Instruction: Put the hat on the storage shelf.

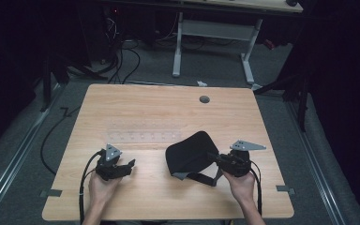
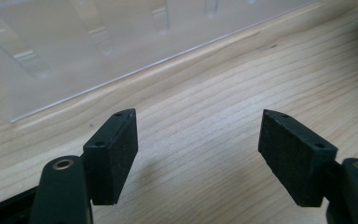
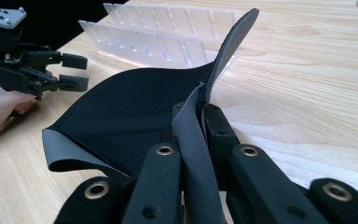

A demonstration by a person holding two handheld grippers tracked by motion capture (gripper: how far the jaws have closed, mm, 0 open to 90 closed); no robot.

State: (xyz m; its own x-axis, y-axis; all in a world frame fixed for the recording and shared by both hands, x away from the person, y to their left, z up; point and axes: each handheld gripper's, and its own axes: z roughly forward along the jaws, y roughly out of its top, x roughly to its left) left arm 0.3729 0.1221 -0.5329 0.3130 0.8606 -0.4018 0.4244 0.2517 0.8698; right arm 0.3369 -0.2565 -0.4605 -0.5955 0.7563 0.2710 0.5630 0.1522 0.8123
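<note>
while the right gripper (image 1: 215, 158) pinches the black neoprene pouch (image 1: 190, 152), left gripper (image 1: 130, 164) waits spread at nine o'clock.

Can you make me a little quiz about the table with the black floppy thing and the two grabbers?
1. True or false: the right gripper pinches the edge of the black fabric piece.
2. Are the left gripper's jaws open or shut?
3. What lies on the wooden table behind the fabric? A) a clear plastic rack B) a red bowl C) a book

Key: 1 true. 2 open, with nothing between them. 3 A.
</note>
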